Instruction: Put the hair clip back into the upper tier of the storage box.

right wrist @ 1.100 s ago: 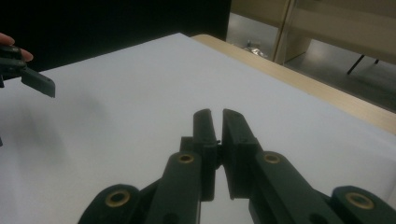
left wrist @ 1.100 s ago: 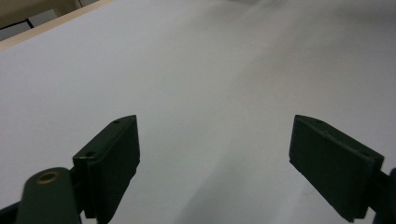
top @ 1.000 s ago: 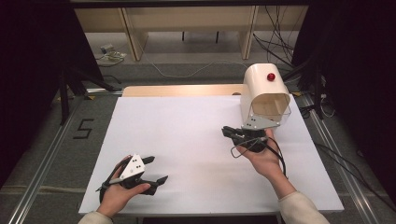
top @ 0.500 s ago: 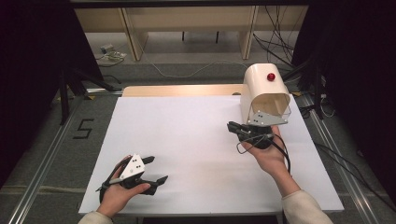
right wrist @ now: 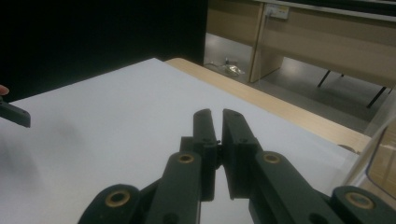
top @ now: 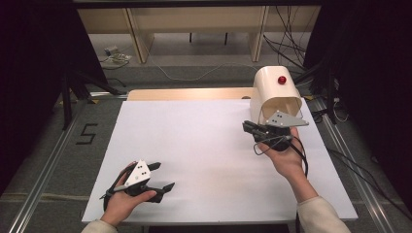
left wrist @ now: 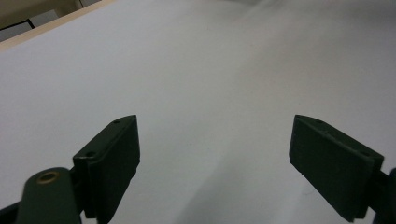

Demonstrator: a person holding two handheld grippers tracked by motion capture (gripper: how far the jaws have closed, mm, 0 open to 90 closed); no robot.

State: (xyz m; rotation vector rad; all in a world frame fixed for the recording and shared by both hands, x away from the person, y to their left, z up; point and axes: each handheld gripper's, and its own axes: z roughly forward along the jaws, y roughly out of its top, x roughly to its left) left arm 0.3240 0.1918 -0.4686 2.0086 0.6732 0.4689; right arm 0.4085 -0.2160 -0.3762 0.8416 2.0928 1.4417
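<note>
Item: cream domed plastic housing with red button (top: pixel 275 92), far right of the white surface (top: pixel 204 155). We judge work barely begun: right hand-held gripper (top: pixel 248 127) clenched empty beside it; left hand-held gripper (top: pixel 163 177) released, well apart.

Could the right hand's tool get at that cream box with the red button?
Probably yes. The right tool, its jaws shut and empty, hangs just in front of the cream box, with nothing between them on the white table.
</note>
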